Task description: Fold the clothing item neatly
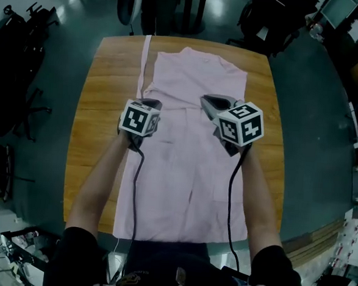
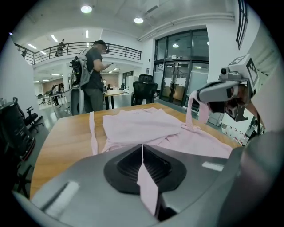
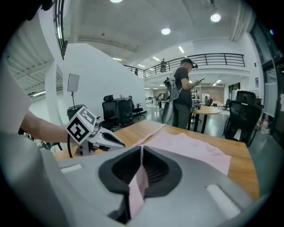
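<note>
A pale pink garment (image 1: pixel 186 176) lies lengthwise on the wooden table (image 1: pixel 104 79), its near hem hanging over the front edge. One long pink strap (image 1: pixel 143 63) trails along its left side toward the far edge. Above the garment's middle, my left gripper (image 1: pixel 150 102) is shut on a thin pink strip (image 2: pixel 146 186) of it. My right gripper (image 1: pixel 209 102) is beside it, raised and shut on another pink strip (image 3: pixel 135 188). In the left gripper view a strap (image 2: pixel 191 111) hangs from the right gripper (image 2: pixel 205 94). The far part of the garment (image 3: pixel 191 146) lies flat.
A person (image 2: pixel 91 75) stands with a backpack beyond the table's far end, next to a round table (image 3: pixel 208 111). Office chairs (image 2: pixel 145 86) stand behind, and more chairs (image 1: pixel 17 97) sit left of the table. Bare wood borders both sides of the garment.
</note>
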A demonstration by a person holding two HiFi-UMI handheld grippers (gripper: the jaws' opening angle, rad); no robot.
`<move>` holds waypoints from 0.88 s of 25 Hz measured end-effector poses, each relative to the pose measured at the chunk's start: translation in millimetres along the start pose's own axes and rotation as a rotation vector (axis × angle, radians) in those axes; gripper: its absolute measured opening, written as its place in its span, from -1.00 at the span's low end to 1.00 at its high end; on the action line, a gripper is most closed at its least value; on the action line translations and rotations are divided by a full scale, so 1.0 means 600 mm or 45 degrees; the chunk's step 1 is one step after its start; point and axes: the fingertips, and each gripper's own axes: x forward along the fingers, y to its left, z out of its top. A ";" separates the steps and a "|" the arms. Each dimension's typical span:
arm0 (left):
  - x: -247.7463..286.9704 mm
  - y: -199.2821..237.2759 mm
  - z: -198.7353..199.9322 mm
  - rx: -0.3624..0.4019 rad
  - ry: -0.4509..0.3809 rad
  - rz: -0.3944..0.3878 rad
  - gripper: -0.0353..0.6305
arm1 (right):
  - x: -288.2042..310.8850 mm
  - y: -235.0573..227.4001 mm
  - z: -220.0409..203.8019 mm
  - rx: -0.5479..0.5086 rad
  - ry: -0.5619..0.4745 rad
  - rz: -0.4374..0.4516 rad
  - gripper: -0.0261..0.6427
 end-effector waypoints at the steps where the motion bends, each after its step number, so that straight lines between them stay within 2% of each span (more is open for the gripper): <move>1: -0.007 0.017 -0.006 -0.009 0.001 0.004 -0.85 | 0.026 0.016 -0.006 0.009 0.022 0.018 -0.87; 10: -0.006 0.163 -0.055 -0.053 0.047 0.078 -0.83 | 0.211 0.069 -0.132 0.152 0.248 0.033 -0.87; 15: 0.036 0.249 -0.041 -0.041 0.054 0.123 -0.66 | 0.259 0.075 -0.194 0.129 0.386 0.030 -0.79; 18: 0.074 0.303 -0.010 -0.049 0.035 0.148 -0.63 | 0.256 0.080 -0.194 0.087 0.417 0.013 -0.66; 22: 0.141 0.352 0.036 -0.083 -0.008 0.149 -0.54 | 0.242 0.080 -0.165 0.091 0.363 -0.023 -0.64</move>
